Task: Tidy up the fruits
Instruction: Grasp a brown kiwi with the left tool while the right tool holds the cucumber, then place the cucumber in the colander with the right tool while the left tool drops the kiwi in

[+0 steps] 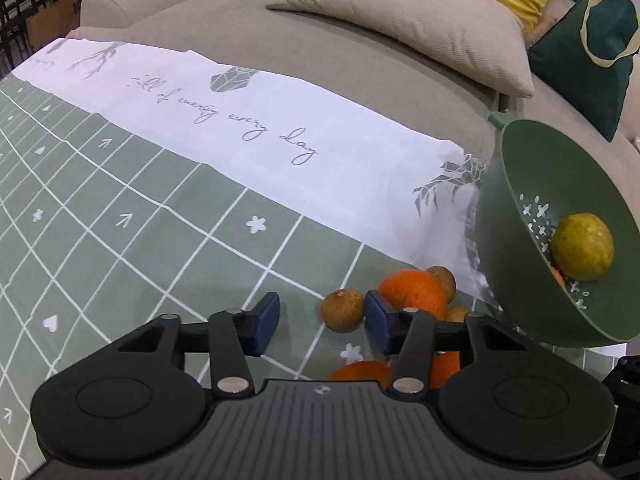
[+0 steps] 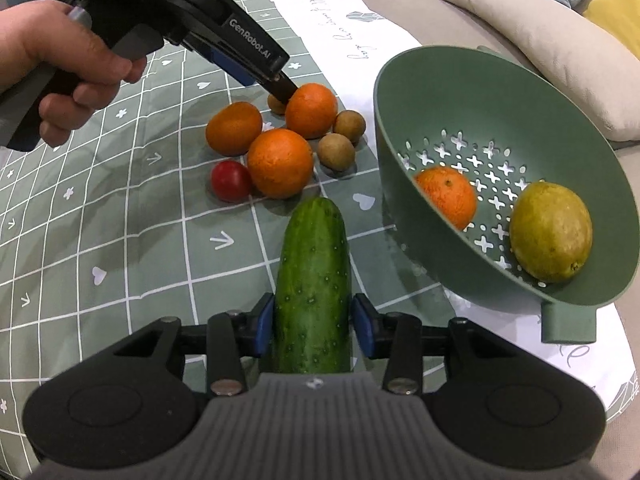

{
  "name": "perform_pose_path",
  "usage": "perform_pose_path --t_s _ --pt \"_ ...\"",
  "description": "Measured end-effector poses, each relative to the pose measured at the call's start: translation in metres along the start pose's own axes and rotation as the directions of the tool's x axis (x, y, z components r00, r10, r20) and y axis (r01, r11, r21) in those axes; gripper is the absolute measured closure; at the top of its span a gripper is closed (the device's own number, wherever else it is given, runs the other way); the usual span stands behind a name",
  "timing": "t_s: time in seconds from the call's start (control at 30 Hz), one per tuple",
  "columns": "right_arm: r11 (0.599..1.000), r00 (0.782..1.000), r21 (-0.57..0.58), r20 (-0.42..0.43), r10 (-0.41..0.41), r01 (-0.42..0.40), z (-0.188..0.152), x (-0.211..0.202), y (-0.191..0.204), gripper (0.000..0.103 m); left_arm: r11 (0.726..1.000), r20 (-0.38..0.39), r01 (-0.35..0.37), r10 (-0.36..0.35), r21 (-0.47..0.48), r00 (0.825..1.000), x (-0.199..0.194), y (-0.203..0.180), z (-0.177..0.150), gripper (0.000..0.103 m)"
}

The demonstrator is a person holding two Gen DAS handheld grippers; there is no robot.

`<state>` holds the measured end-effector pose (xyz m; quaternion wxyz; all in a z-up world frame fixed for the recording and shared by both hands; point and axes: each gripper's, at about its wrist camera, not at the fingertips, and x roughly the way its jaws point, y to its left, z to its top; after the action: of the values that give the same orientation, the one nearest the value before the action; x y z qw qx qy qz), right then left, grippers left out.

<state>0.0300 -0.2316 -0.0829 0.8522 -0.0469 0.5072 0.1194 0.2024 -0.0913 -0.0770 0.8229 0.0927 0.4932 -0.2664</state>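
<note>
Right gripper (image 2: 312, 330) pinches the cucumber (image 2: 312, 280) beside the green colander (image 2: 440, 240), while the left gripper (image 1: 322, 322) hangs spread above small brown fruit (image 1: 342, 310), apparently choosing.

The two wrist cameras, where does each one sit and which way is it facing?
Left wrist: on the left tool, angled down at the tablecloth; its blue pads flank empty cloth beside a small brown fruit.
Right wrist: on the right tool, angled down along a cucumber between its pads; a hand shows.
Shared: the green colander with its yellow fruit, and the oranges.
</note>
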Motion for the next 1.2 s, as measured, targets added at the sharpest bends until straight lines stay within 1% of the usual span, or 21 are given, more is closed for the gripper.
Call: perform_pose_path --t_s 0.1,0.2,0.27,0.33,0.37,0.4,0.57,0.73,0.9,1.03,1.2 --pt "1.000 1.000 -0.003 0.003 -0.005 0.005 0.000 0.000 0.001 0.064 1.000 -0.024 0.004 -0.003 0.021 1.000 0.007 -0.003 -0.001 0.062" --pt "1.000 1.000 -0.001 0.005 -0.007 0.007 0.000 0.000 0.002 0.064 0.999 -0.014 -0.005 0.006 0.045 1.000 0.009 -0.008 -0.003 0.062" --pt "1.000 1.000 -0.001 0.005 -0.007 0.007 0.000 0.000 0.002 0.064 0.999 -0.014 -0.005 0.005 0.039 1.000 0.009 -0.008 -0.003 0.065" --pt "1.000 1.000 -0.001 0.005 -0.004 0.004 0.000 0.001 0.002 0.064 0.999 -0.015 -0.012 0.013 0.042 1.000 0.008 -0.009 -0.003 0.073" --pt "1.000 1.000 -0.001 0.005 -0.001 0.001 0.000 0.000 0.002 0.066 0.999 -0.015 -0.015 0.016 0.048 1.000 0.008 -0.010 -0.003 0.074" --pt "1.000 1.000 -0.001 0.006 0.004 -0.004 0.001 0.000 0.002 0.068 0.998 -0.017 -0.017 0.018 0.052 1.000 0.007 -0.010 -0.004 0.075" --pt "1.000 1.000 -0.001 0.008 0.005 -0.005 0.001 0.000 0.003 0.068 0.998 -0.023 -0.026 0.028 0.056 0.999 0.003 -0.011 -0.008 0.075" --pt "1.000 1.000 -0.003 0.014 0.004 -0.004 0.001 -0.003 0.003 0.068 0.998 -0.006 -0.042 0.042 0.053 0.999 -0.015 -0.009 -0.010 0.075" --pt "0.999 0.999 0.037 0.034 0.025 -0.026 0.001 -0.019 0.001 0.069 0.997 0.027 -0.049 0.047 0.055 0.999 -0.043 -0.011 -0.013 0.075" --pt "0.996 0.998 0.083 0.054 0.035 -0.039 -0.001 -0.038 -0.005 0.069 0.995 0.050 -0.050 0.045 0.087 0.998 -0.065 -0.021 -0.019 0.075" --pt "0.994 0.995 0.106 0.094 0.027 -0.037 0.000 -0.064 -0.010 0.069 0.993 0.075 -0.043 0.036 0.105 0.997 -0.085 -0.034 -0.024 0.075"
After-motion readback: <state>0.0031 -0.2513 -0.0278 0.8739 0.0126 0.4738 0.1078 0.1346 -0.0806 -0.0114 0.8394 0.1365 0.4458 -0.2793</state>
